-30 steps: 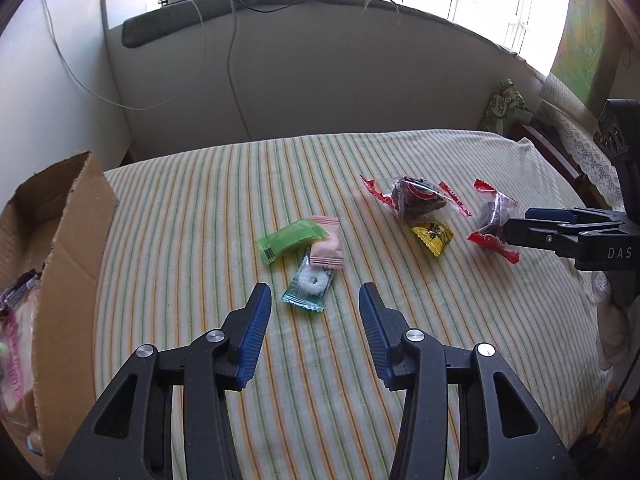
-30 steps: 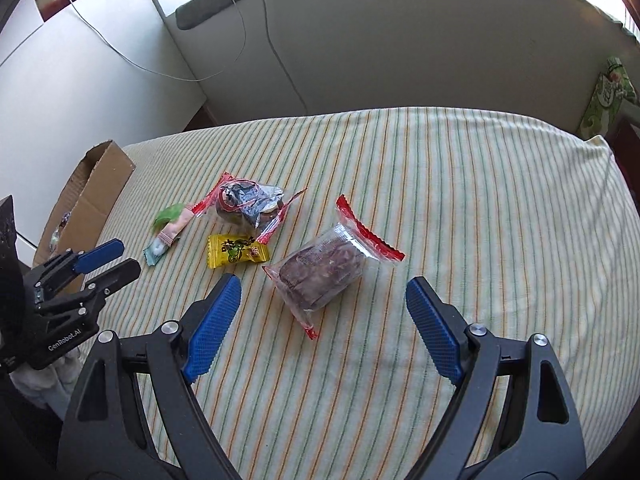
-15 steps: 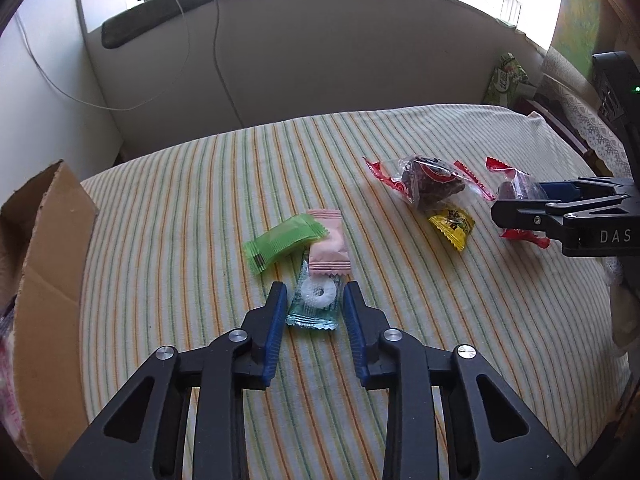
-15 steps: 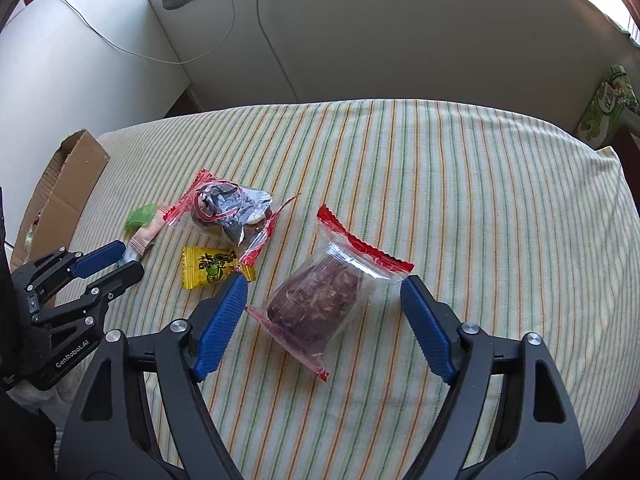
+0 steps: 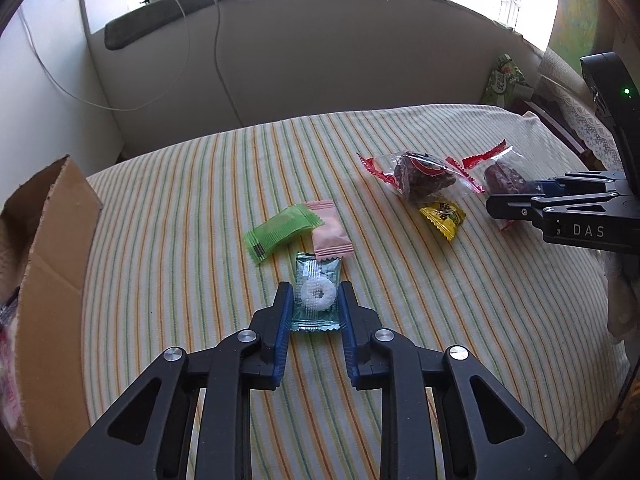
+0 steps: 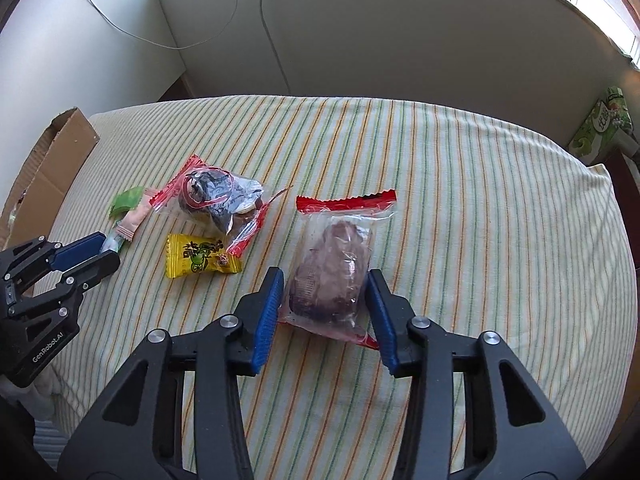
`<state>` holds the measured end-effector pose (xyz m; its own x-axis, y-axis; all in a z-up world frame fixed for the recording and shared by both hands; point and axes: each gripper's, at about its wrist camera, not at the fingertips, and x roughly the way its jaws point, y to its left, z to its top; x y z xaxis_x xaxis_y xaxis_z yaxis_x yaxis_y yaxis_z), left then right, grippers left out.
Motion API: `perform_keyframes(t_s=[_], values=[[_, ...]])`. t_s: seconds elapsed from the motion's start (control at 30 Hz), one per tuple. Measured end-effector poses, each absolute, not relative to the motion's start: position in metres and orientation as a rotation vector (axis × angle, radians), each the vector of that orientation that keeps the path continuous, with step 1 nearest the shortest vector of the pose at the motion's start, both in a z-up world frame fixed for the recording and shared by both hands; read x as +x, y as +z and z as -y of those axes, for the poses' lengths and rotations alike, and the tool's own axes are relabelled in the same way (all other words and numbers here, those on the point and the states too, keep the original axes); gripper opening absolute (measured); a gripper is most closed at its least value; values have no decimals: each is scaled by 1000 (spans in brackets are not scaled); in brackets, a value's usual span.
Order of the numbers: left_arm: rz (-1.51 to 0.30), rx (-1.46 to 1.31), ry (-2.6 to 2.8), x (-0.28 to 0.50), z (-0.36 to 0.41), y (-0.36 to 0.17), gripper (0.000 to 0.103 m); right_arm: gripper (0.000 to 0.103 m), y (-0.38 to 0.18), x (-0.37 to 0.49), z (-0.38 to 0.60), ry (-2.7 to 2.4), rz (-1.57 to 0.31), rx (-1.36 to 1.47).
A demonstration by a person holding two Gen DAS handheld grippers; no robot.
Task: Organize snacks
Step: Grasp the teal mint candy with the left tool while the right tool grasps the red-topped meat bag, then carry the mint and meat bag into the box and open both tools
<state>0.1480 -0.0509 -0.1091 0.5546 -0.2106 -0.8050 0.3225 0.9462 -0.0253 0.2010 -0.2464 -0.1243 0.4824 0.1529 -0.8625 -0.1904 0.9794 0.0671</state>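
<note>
Nearby, green packet [image 5: 282, 233], pink packet [image 5: 330, 234] — cardboard box [image 5: 48, 280] leftward.

White lettering "DAS" is legible on the black body of the right tool [image 5: 516, 196], seen from the left wrist view. "GenRobot.AI" is printed in white on the black body of the left tool [image 6: 94, 252], seen from the right wrist view. The yellow candy wrapper [image 6: 202, 256] and the green carton [image 6: 604, 128] carry printed characters, not legible.
</note>
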Motion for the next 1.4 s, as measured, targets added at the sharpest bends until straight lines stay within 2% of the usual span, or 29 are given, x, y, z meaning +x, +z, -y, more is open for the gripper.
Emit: perform_keyframes(t_s=[0.6,1.4], values=[[-845,55,-296,120,22,-76,21,43,-83,173,233,255,-951,-46],[-755,-42,-100,110,-92,-43,21,43,-32,185,86,501,-837,-157]])
